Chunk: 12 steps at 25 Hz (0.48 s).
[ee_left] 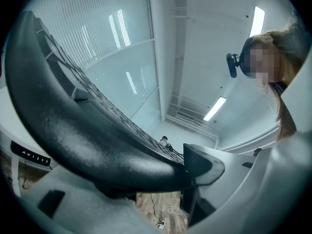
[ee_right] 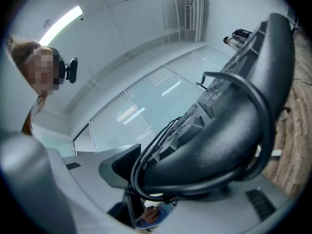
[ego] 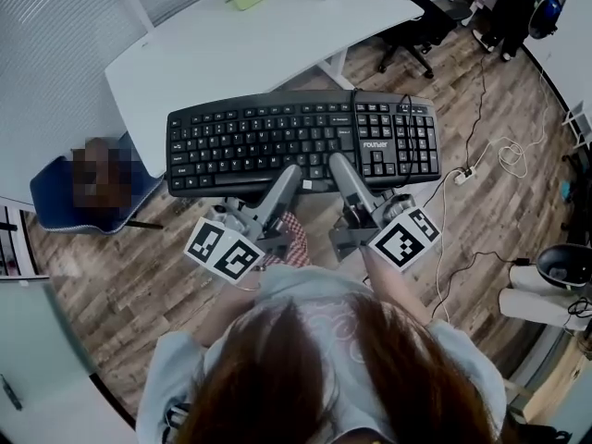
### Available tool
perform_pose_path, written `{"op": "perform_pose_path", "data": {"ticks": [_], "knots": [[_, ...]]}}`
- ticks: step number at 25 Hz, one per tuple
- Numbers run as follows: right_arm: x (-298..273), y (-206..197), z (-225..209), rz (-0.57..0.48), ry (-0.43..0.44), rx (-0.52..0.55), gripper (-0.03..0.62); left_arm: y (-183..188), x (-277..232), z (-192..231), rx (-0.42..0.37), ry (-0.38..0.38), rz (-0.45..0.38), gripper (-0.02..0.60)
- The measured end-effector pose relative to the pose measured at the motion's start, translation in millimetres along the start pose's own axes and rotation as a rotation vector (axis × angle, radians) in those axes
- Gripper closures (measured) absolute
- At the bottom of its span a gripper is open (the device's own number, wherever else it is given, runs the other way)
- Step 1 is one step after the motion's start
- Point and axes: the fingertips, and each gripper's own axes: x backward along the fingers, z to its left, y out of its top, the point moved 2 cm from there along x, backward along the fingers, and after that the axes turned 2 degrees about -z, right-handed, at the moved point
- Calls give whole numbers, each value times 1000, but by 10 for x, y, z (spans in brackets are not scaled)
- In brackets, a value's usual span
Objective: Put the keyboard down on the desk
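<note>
The white desk [ego: 231,44] fills the far side. The black keyboard [ego: 296,137] is held up level at its near edge, over the wooden floor [ego: 139,276]. Only the head view shows this, along with a white brand word beside the arrow keys, too small to read. The gripper views show the holds: the left gripper [ego: 292,176] and the right gripper [ego: 339,165] each clamp the keyboard's near rim. A black cable [ee_right: 263,116] loops past the right one.
</note>
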Motion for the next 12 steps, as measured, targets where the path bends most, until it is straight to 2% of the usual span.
{"op": "perform_pose_path", "data": {"ticks": [7,12], "knots": [[-26,-54,-119,-22,53,36,368,-97,-23,84,-40,-26,-42,298],[-29,-89,-149,-15,55,38,368,-132,-12,119,-37,-23,-47,298]]}}
